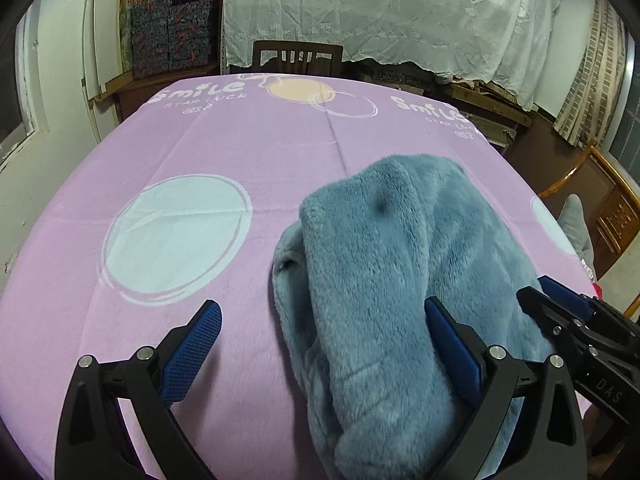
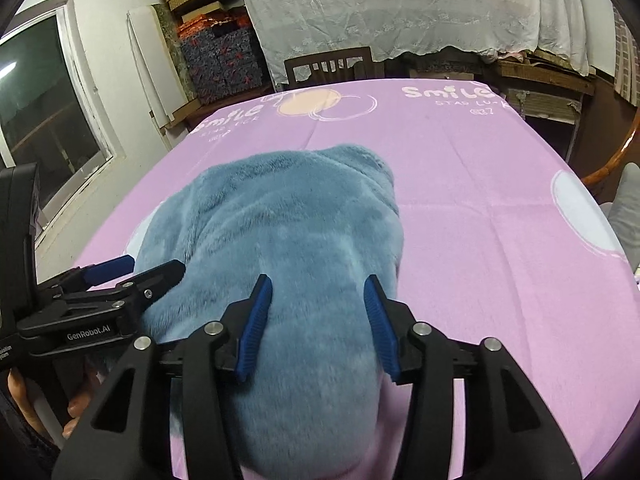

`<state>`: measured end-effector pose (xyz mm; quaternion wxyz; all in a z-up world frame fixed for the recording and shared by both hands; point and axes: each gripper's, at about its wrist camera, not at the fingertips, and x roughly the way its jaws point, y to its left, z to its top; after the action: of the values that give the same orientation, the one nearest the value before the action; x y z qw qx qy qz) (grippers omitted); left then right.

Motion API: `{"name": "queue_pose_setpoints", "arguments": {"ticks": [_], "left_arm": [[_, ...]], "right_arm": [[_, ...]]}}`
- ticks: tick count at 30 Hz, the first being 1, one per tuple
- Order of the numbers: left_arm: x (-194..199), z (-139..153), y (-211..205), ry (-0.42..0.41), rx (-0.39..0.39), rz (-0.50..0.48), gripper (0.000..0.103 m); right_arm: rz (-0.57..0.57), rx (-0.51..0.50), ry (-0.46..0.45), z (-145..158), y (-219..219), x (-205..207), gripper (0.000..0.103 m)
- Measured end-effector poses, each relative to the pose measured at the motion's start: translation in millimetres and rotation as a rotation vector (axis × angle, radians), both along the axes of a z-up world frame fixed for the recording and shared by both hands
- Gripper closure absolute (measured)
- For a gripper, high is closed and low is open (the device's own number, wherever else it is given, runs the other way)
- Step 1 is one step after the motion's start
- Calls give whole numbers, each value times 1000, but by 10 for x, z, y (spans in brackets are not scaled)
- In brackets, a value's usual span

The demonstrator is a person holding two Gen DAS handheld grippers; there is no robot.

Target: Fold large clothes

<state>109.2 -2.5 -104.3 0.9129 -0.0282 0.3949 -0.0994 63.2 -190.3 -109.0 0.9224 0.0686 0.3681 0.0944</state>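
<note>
A blue fleece garment (image 1: 380, 240) lies bunched on the pink printed cloth (image 1: 200, 140) that covers the table. My left gripper (image 1: 322, 303) stands wide open. The fleece rests against its right finger (image 1: 448, 344), while its left finger (image 1: 200, 340) is over bare cloth. In the right wrist view the garment (image 2: 280, 208) runs as a thick roll between the blue pads (image 2: 256, 320) of my right gripper (image 2: 318, 280), which press into it from both sides. My left gripper (image 2: 154, 266) shows at the garment's left edge, and my right gripper (image 1: 540, 288) appears at the right in the left wrist view.
A dark wooden chair (image 1: 298, 56) stands at the table's far edge. Behind it are lace-draped furniture (image 1: 380, 12) and stacked patterned boxes (image 1: 172, 32). A lighter wooden chair (image 1: 600, 208) is to the right, a window (image 2: 48, 112) to the left. Pink cloth (image 2: 480, 200) lies bare right of the garment.
</note>
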Motion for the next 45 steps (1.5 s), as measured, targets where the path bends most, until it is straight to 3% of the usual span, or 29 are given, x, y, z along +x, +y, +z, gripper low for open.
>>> {"name": "queue_pose_setpoints", "arguments": {"ticks": [7,13,19,21,25,28,35,41,45], "left_arm": [[-202,-32,89,24,-29,9,3],[-404,17,101,7,-1,11,3],[-738,176,95,-44,58,29,3],[-851,241,89,-63,79,35,3],[-1114,454,30,-130,122,29,3],[-1360,697,2,-219,151,32,3],[-1921,1256,15,-402,179,88,3],[-2266,1489,60,-436,146,108,3],[-2261,1382,78,-379,135,103,3]], "right_arm": [[-8,-22,-9,1,15,-257,51],[-7,46,22,-15,-121,-442,47],[-14,68,61,44,-220,-668,34],[-8,61,73,72,-206,-737,23],[21,24,87,200,-81,-936,18],[35,-4,27,440,2,-1142,17],[31,-10,-226,1269,27,-1866,5],[3,46,-308,1615,-51,-2217,4],[2,77,-283,1599,-60,-2329,4]]}}
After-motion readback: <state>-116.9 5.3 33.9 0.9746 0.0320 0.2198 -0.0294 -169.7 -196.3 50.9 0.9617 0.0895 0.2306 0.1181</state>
